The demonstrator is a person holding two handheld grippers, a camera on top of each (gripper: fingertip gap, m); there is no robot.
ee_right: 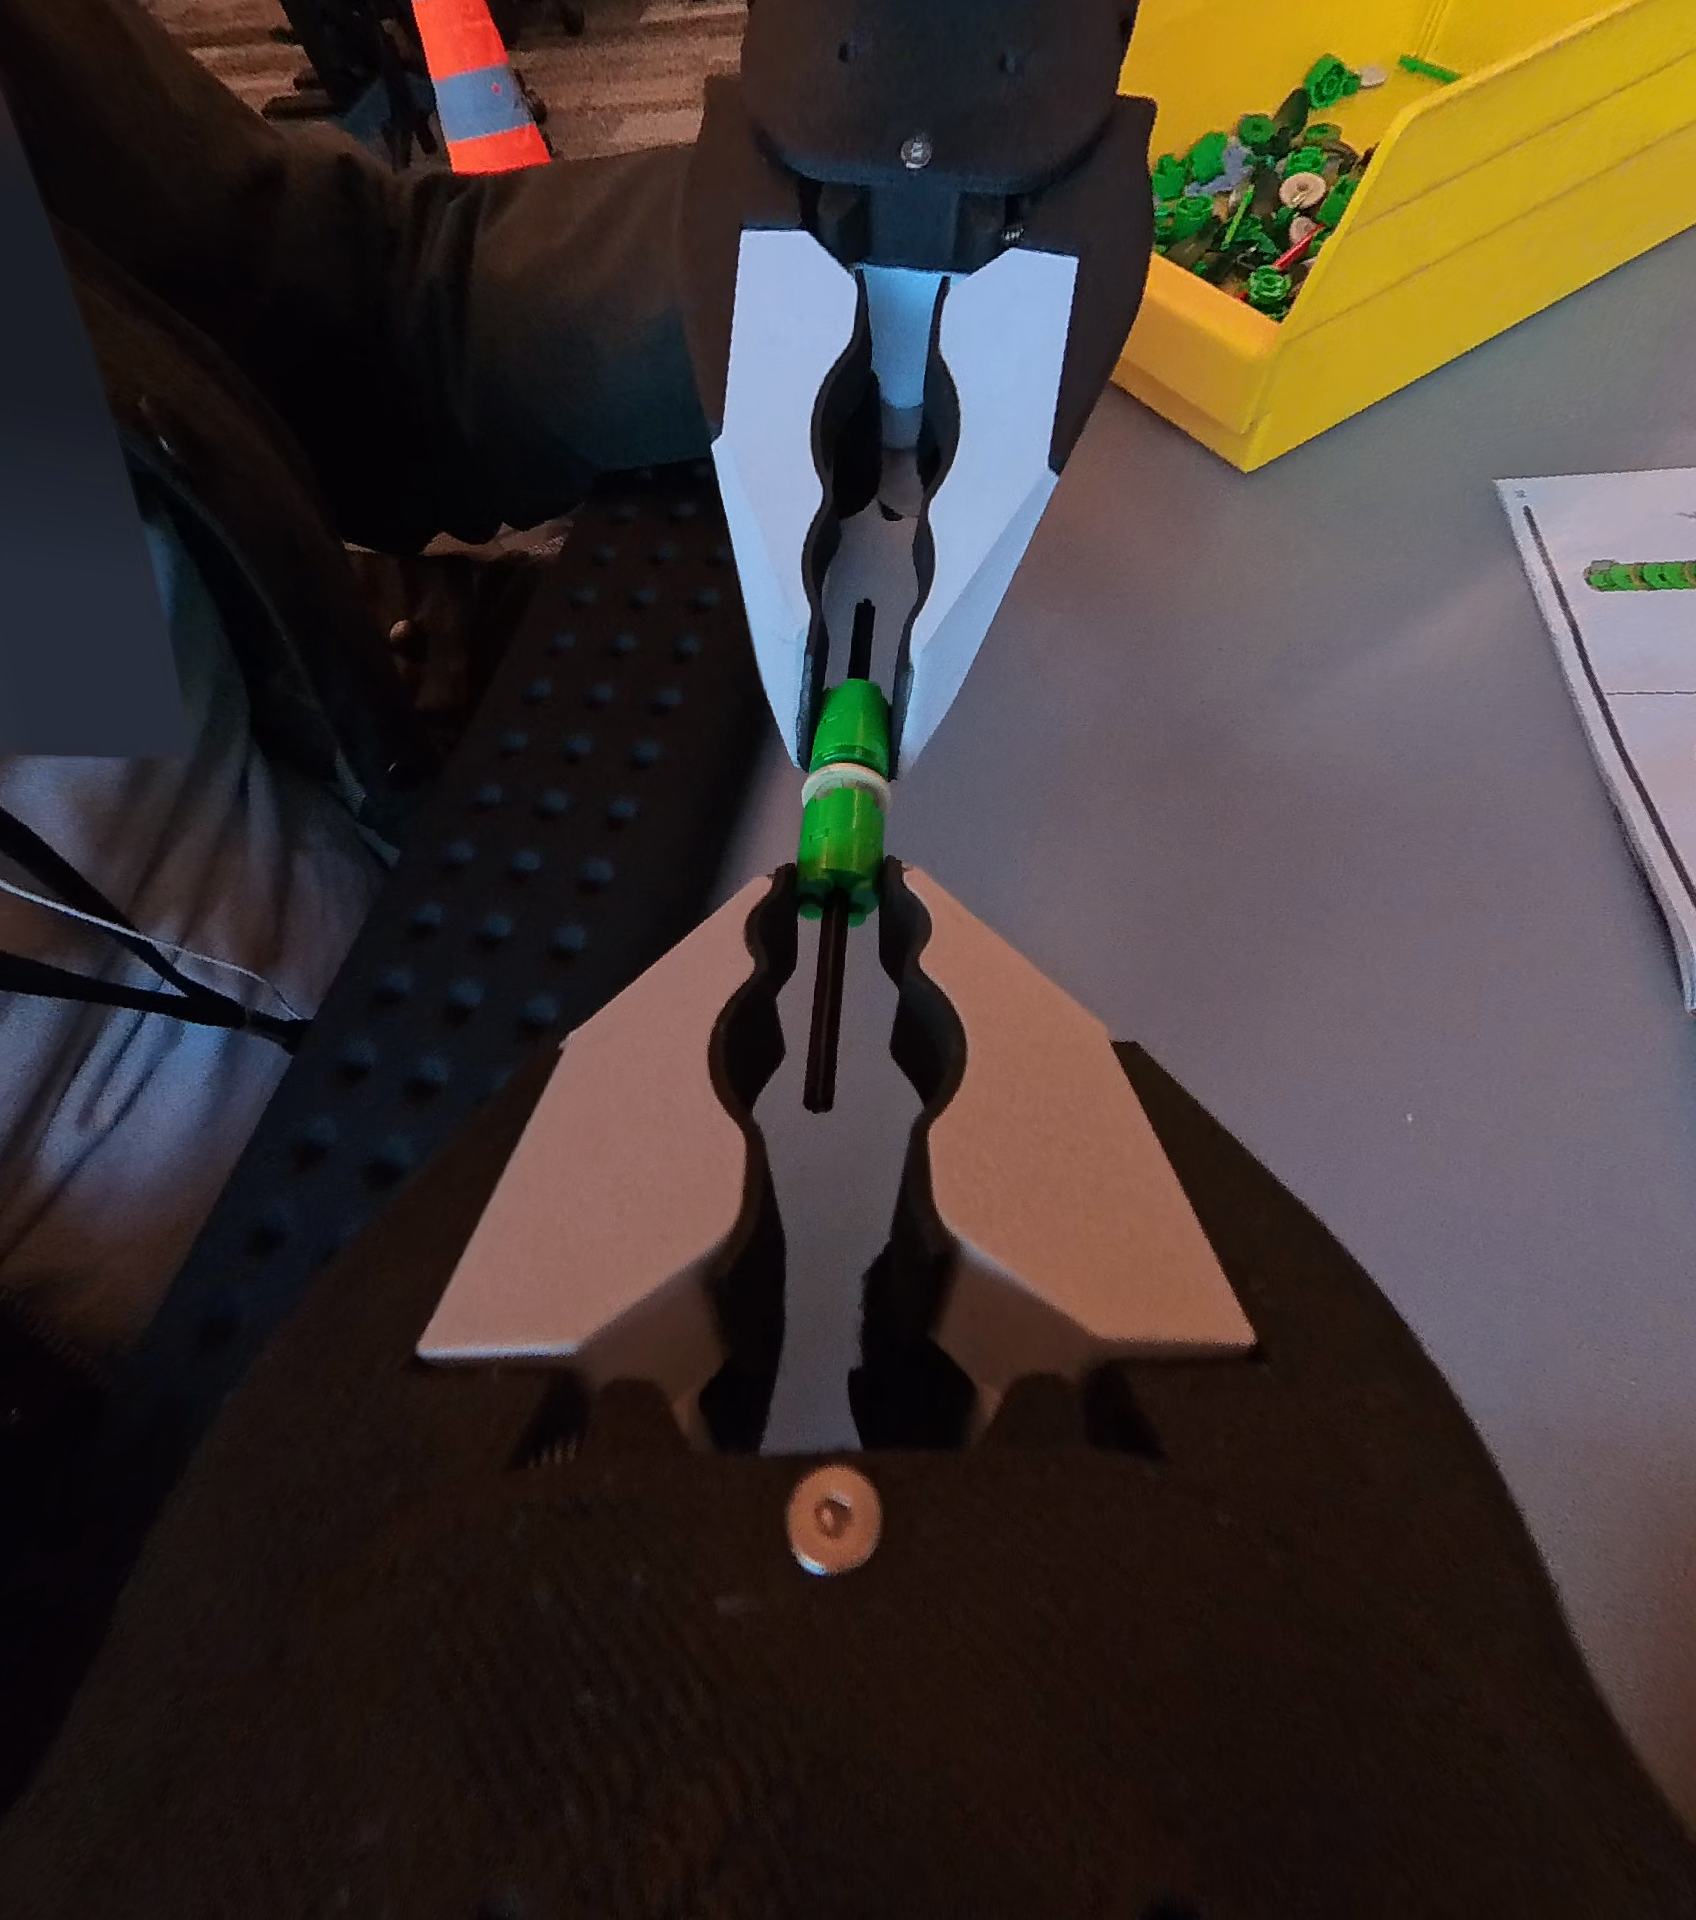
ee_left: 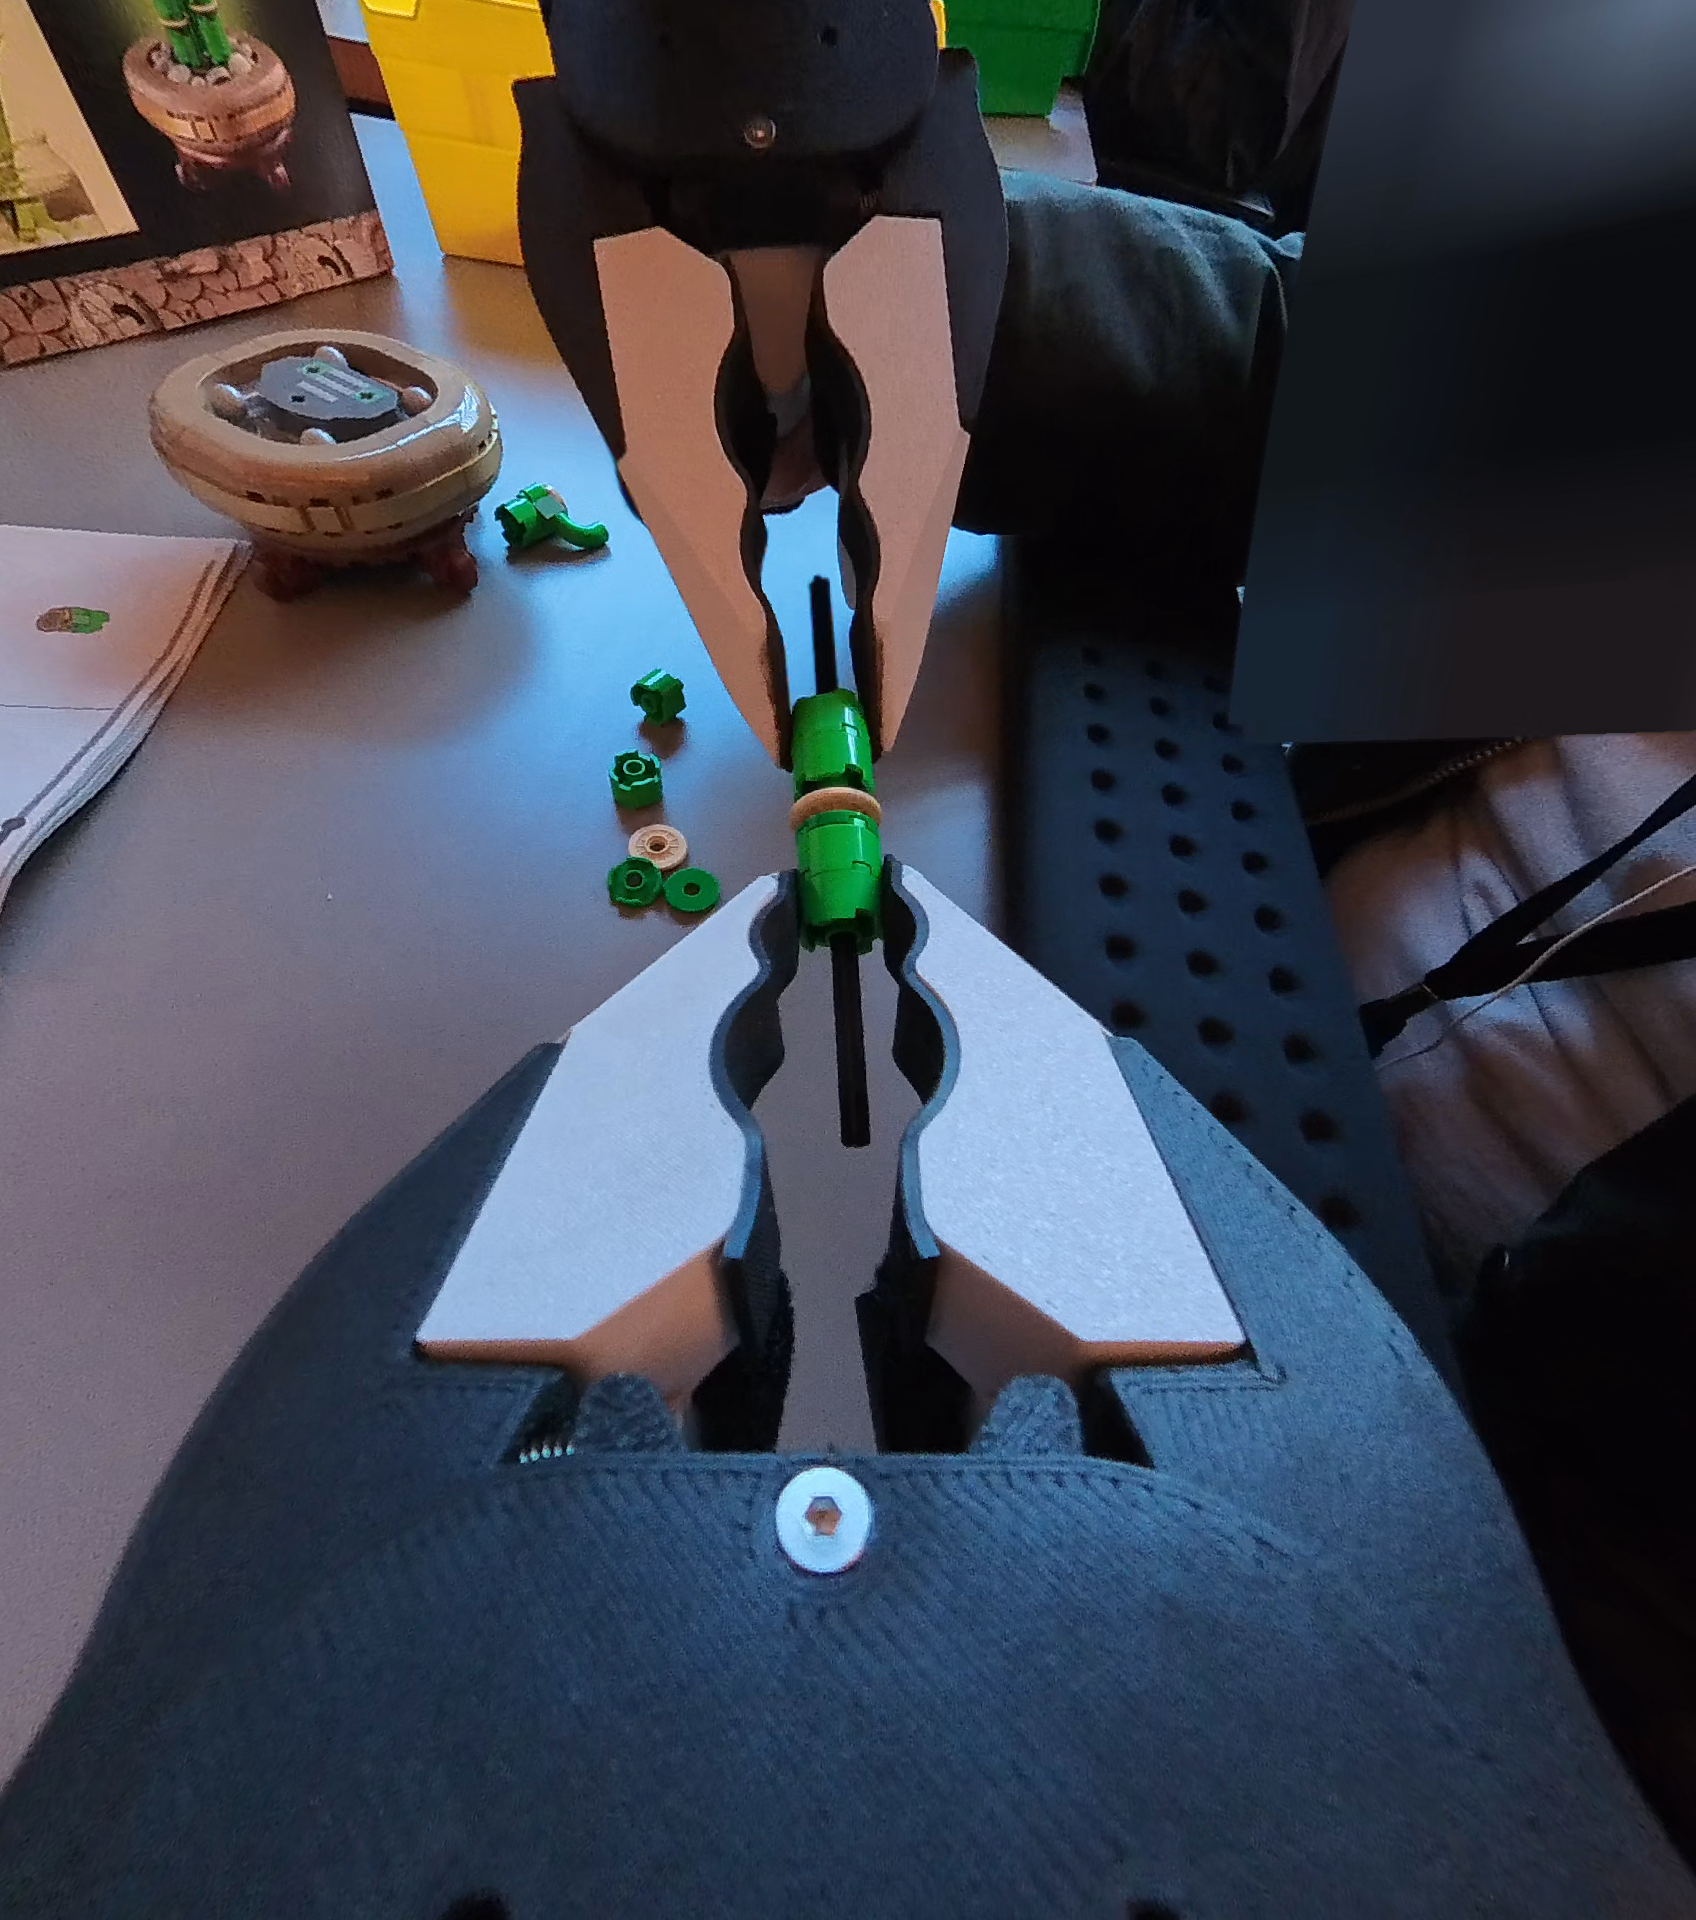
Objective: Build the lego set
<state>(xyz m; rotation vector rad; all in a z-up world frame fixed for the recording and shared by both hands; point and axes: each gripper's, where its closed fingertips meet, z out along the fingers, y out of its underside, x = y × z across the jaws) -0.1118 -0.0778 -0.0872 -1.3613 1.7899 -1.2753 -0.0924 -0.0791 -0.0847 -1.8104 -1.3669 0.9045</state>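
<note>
Grey table (ee_left: 324,1091) lying below; left gripper (ee_left: 831,891) and right gripper (ee_left: 828,727) both pinching opposite ends of green stalk (ee_left: 831,810).

Green-and-tan brick stalk on black axle (ee_left: 831,821) spans gap between left gripper (ee_left: 831,883) and right gripper (ee_left: 828,743), tips facing, one at each end. Left of stalk on grey table (ee_left: 304,1039): loose round green and tan studs (ee_left: 657,831); behind them, round tan brick pot (ee_left: 324,457). Open instruction booklet (ee_left: 13,727) at far left. Yellow plastic bin (ee_right: 1446,229) of loose pieces behind booklet in right wrist view.
</note>
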